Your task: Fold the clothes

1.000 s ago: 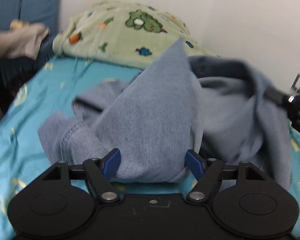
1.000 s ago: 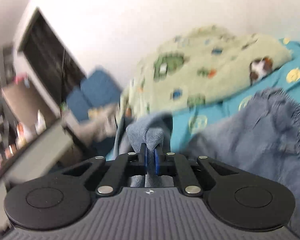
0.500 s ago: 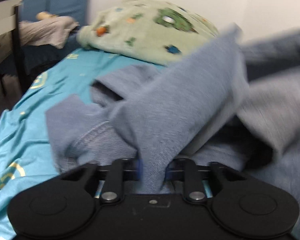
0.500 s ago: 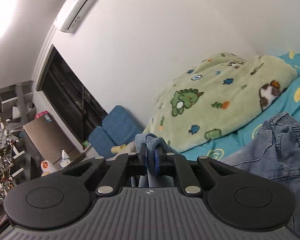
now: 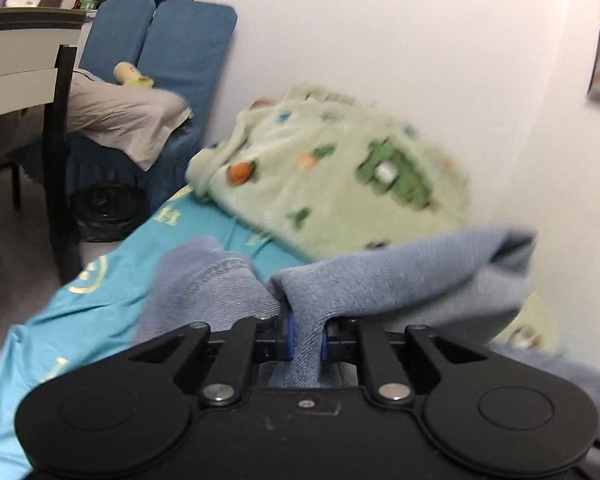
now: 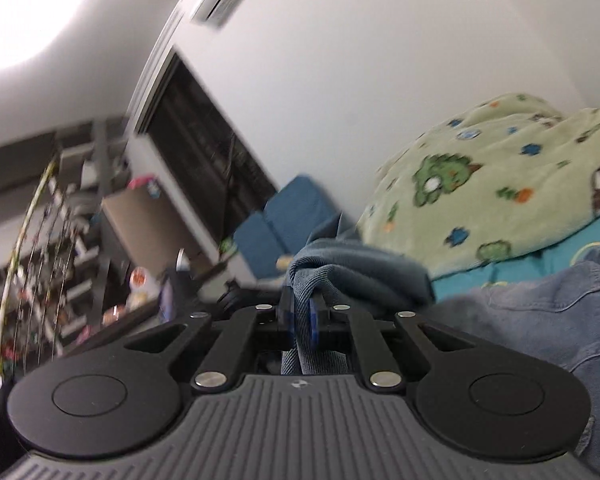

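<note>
Left wrist view: the left claw (image 5: 306,338) was wide a moment ago and has just been closing; now it pinches a fold of the blue jeans (image 5: 400,284), lifted above the bed (image 5: 100,300). Right wrist view: the right claw (image 6: 302,318) pinches another bunch of jeans (image 6: 540,320). Both ends are held, so folding can start.

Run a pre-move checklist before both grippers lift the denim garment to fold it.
1. Left gripper clamped on denim garment: ok, jaws have just been closing, cloth pinched between them.
2. Right gripper clamped on denim: ok.
3. Both hold matching corners: cannot tell.
4. Garment hanging free of the teal sheet: not ok, part of it lies on the bed.
5. Green blanket apart from the denim: cannot tell, blurred.
</note>
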The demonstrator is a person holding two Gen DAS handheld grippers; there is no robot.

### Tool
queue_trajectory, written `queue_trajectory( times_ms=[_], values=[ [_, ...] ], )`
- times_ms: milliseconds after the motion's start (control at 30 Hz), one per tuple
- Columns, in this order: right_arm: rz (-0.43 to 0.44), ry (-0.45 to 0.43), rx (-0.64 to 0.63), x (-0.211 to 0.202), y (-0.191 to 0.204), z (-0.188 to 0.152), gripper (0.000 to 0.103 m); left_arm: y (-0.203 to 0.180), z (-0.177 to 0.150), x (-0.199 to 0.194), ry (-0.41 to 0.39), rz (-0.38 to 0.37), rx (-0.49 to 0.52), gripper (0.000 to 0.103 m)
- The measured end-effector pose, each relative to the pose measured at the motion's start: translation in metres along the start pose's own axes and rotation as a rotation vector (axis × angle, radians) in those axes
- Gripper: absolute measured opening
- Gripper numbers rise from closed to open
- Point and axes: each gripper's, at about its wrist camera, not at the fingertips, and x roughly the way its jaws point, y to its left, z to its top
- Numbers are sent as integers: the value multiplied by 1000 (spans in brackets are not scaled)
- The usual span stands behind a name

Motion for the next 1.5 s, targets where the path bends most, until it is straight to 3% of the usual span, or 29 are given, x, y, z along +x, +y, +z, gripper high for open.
queue_trajectory(
  times_ms=[133,333,433,600,700,833,933,1033,1233,1367,1500],
  values=[
    [8,165,-78,26,10,-22,7,33,-34,31,129,49,-31,14],
    [72,339,-197,41,32,-50,7,60,-45,-2,177,8,-39,34],
    [78,416,-228,46,37,-61,8,61,-38,-32,171,-28,7,48],
    [73,627,-322,60,46,-92,8,39,-17,-77,125,-104,97,52],
    [61,738,-358,66,46,-108,8,4,-2,-90,103,-147,190,55],
    [60,781,-355,65,45,-113,8,-48,11,-68,136,-189,312,58],
    [61,781,-321,59,40,-112,8,-87,13,-40,166,-180,410,58],
    [66,784,-311,57,37,-108,8,-117,4,-4,248,-150,519,58],
    [70,787,-285,66,38,-107,9,-136,-29,55,445,-122,786,57],
    [71,791,-272,69,39,-107,9,-142,-38,82,568,-94,876,64],
    [71,792,-267,71,39,-109,9,-146,-45,95,620,-51,922,67]
  ],
)
